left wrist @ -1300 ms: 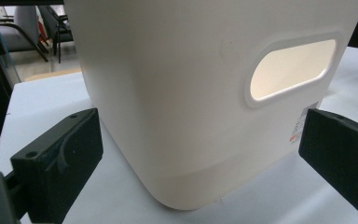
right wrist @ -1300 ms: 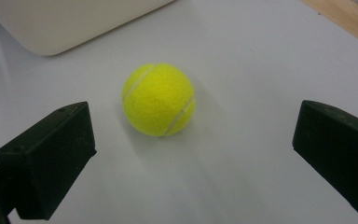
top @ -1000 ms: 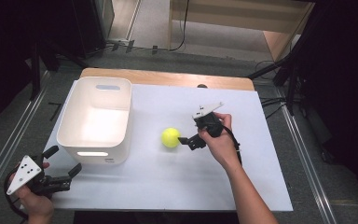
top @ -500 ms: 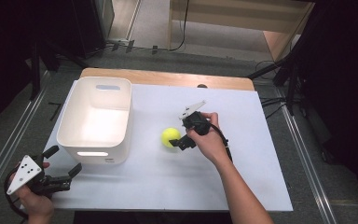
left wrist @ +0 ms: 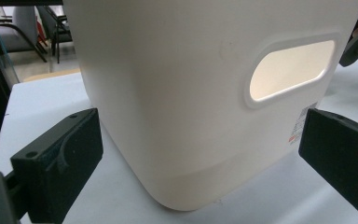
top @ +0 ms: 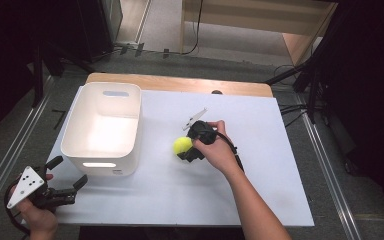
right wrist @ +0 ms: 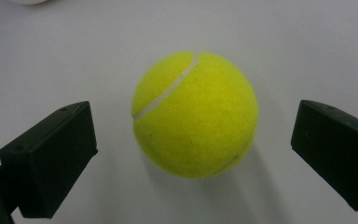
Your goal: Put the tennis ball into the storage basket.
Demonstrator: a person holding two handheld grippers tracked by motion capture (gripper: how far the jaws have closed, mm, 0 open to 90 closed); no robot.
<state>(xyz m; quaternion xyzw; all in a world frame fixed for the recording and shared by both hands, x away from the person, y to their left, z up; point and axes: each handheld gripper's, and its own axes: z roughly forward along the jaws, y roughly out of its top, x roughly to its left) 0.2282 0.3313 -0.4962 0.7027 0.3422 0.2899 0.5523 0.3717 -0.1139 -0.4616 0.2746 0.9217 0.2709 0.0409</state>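
At the centre of the high view, a person's right gripper (top: 186,151) closes in on a yellow tennis ball (top: 182,145) resting on the white table (top: 260,165), its jaws spread wide on either side of the ball and not touching it. In the right gripper view the ball (right wrist: 195,114) sits squarely between the two black jaws, a placement that appears meant to let them pinch it across its widest part. The ball is round and fuzzy, its felt crossed by a pale curved seam; the tabletop beneath is smooth and matte.

At the lower left of the high view, the left gripper (top: 67,184) waits at the table's edge, jaws released and holding nothing, facing the white bin (top: 102,157) just ahead. The left gripper view shows that bin (left wrist: 177,93) close up: smooth moulded plastic with rounded corners and an oval handle cut-out, its open top a likely destination for the ball.
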